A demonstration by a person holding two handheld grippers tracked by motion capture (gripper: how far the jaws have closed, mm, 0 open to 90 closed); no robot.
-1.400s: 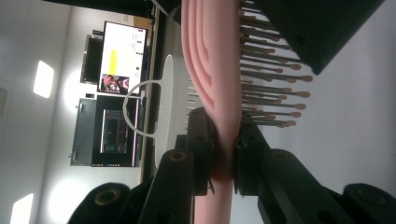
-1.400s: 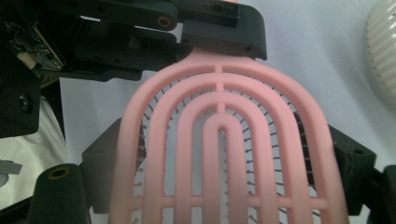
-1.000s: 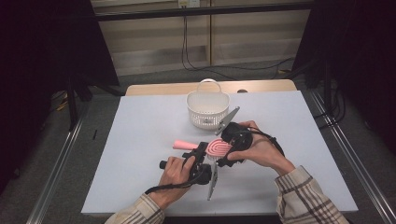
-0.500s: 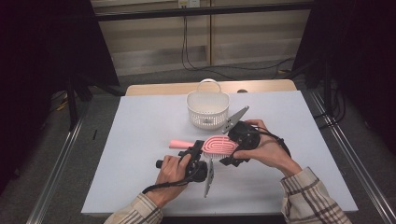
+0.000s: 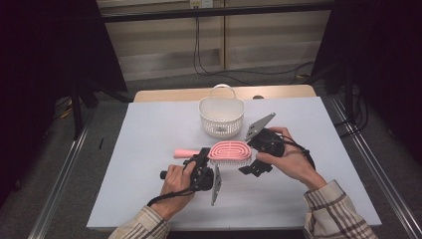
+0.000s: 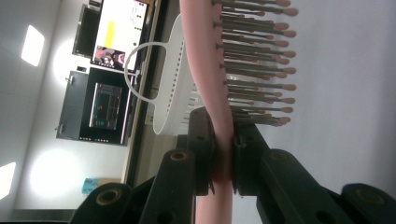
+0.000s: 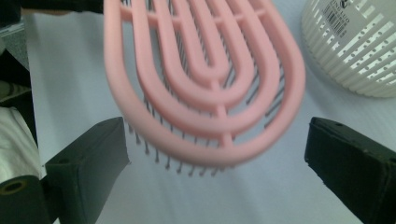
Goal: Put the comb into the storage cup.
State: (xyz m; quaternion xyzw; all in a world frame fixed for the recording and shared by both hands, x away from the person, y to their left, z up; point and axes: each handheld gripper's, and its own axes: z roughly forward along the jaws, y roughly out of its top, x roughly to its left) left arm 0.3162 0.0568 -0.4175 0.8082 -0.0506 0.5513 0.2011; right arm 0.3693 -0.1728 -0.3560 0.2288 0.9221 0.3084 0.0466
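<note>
Since the earlier frame the right gripper (image 5: pixel 249 159) has backed off the pink hairbrush (image 5: pixel 228 151); its jaws have just been opening and now stand wide, the brush head between them untouched. The left gripper (image 5: pixel 205 158) clamps the brush's neck tightly, near the white basket (image 5: pixel 222 117).

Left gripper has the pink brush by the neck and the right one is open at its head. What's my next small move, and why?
Probably ease the right gripper forward and close it on the hairbrush head: its jaws stand open either side, not touching, while the left gripper clamps the neck. The basket waits just behind.
</note>
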